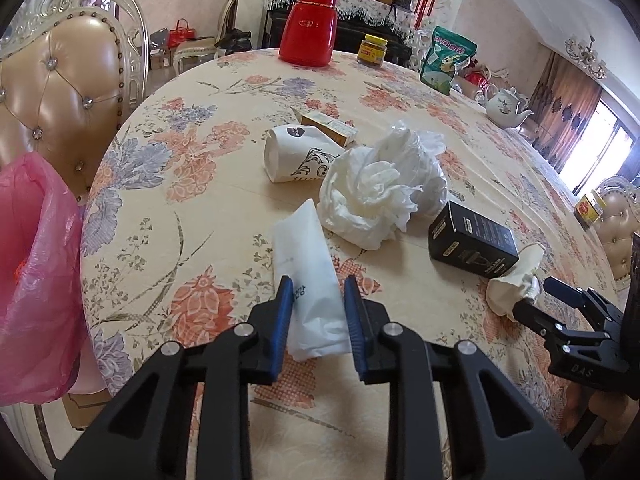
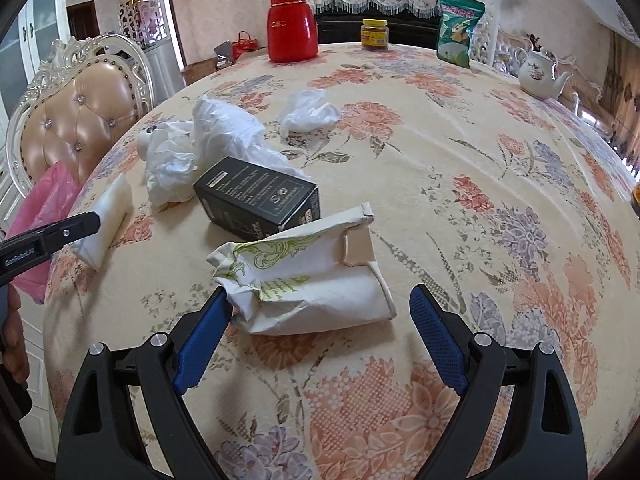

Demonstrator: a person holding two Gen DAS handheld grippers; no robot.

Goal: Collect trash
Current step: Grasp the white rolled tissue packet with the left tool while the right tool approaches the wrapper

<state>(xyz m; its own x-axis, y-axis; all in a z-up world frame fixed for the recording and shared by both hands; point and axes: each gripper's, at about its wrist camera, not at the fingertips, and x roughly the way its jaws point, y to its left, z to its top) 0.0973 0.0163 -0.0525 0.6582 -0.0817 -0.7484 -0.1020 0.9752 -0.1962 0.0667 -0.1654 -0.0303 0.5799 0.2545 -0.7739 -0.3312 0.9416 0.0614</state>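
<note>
My left gripper (image 1: 318, 288) straddles a flat white wrapper (image 1: 308, 276) lying on the floral tablecloth; its blue pads touch or nearly touch the wrapper's sides. My right gripper (image 2: 322, 296) is open around a crumpled cream paper bag with green print (image 2: 308, 280), left pad touching it. Between them lie a black box (image 1: 472, 240) (image 2: 260, 198), a wad of white tissue and plastic (image 1: 380, 188) (image 2: 192, 152), a tipped paper cup (image 1: 296, 152), a small tan box (image 1: 330, 126) and another tissue (image 2: 308, 114). A pink trash bag (image 1: 36, 264) (image 2: 44, 208) hangs at the table's left edge.
A red thermos (image 1: 308, 26), yellow-lidded jar (image 1: 372, 50), green snack bag (image 1: 450, 60) and white teapot (image 1: 506, 106) stand along the far side of the round table (image 2: 480, 200). A padded chair (image 1: 68, 80) stands at the left, behind the pink bag.
</note>
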